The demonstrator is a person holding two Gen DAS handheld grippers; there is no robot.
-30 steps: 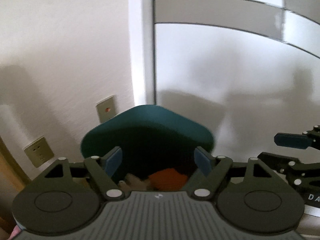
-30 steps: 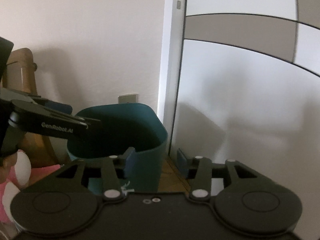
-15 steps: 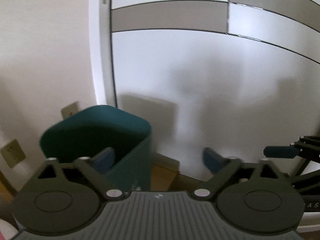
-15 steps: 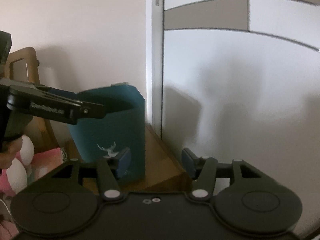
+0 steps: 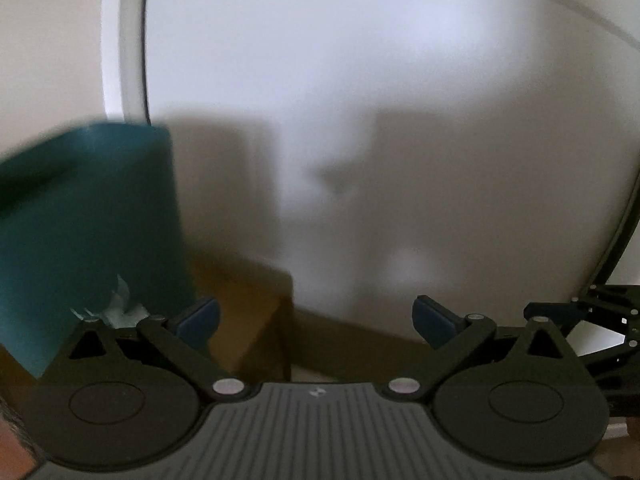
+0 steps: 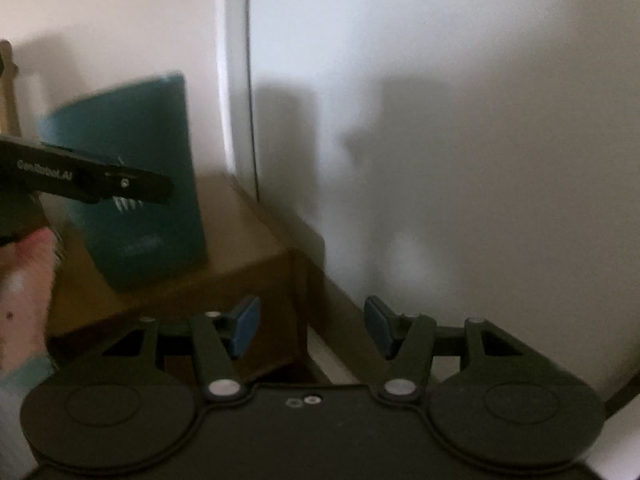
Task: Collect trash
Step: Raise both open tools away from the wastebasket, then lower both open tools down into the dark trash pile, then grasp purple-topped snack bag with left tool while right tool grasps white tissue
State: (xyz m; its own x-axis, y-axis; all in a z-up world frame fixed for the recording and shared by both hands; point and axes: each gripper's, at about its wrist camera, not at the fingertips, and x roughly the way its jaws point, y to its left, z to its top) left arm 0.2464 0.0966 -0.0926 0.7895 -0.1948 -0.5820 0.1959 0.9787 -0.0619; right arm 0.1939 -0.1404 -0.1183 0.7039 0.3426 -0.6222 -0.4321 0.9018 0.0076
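brown wooden stand (image 6: 244, 240), corner pointing toward camera | white door panel (image 6: 460, 140) just behind its right edge | white door frame (image 6: 234, 80) upright beyond back edge | cream wall (image 6: 120, 20) left of frame

A brown wooden platform (image 6: 244, 240) carries a teal trash bin (image 6: 132, 184), standing near its corner.

Both wrist cameras look forward along their own fingers, low and close to a white door panel (image 5: 400, 140) dead ahead at 12 o'clock. Each catches the teal bin (image 5: 88, 220) (image 6: 136, 184) on its wooden ledge (image 6: 240, 240) around 10 o'clock, nearer in the left view.
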